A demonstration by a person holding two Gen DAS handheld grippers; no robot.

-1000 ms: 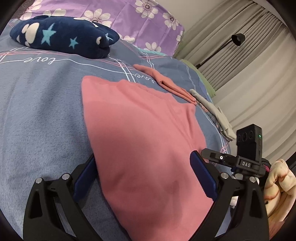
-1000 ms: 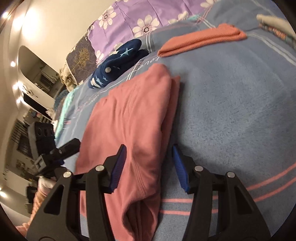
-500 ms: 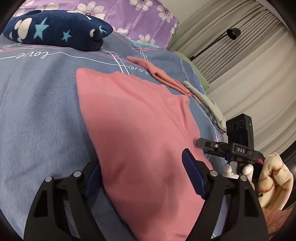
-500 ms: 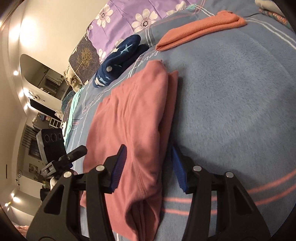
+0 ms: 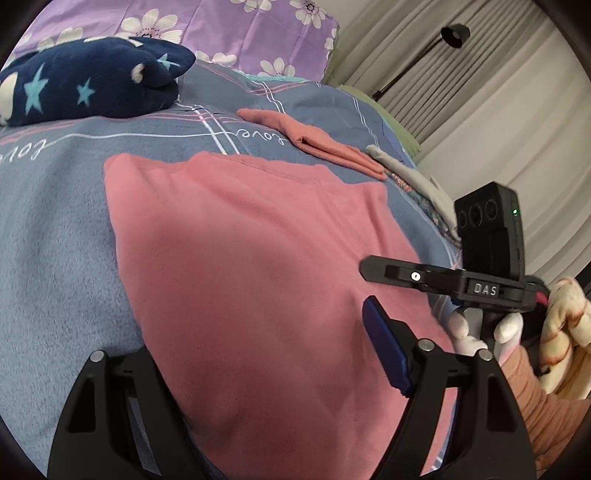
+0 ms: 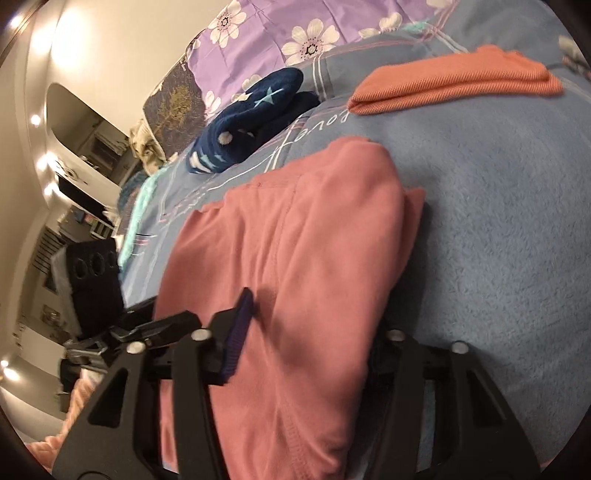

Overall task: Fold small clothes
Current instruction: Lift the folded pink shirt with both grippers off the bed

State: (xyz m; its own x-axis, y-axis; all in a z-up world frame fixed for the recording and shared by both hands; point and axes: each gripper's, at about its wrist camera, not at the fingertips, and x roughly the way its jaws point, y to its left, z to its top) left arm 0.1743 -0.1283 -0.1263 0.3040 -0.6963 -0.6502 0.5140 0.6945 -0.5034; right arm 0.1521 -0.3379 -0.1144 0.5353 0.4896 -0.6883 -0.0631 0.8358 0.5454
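Observation:
A pink garment (image 5: 258,277) lies folded on the blue-grey bedspread (image 5: 55,240); it also shows in the right wrist view (image 6: 295,277). My left gripper (image 5: 255,350) is open, its jaws straddling the garment's near edge, with the left finger under the cloth. My right gripper (image 6: 310,332) is open and straddles the garment's near right edge, the right finger hidden beneath the fold. The right gripper shows in the left wrist view (image 5: 443,277) over the garment's right side.
A folded orange garment (image 5: 321,144) and a grey one (image 5: 413,177) lie further right. A navy star-patterned fleece (image 5: 85,88) sits at the back by purple flowered pillows (image 5: 240,29). Curtains (image 5: 498,110) hang to the right.
Both grippers have pushed forward along the bed, sliding their open jaws deeper over the pink garment's near edge. The cloth now covers one finger of each.

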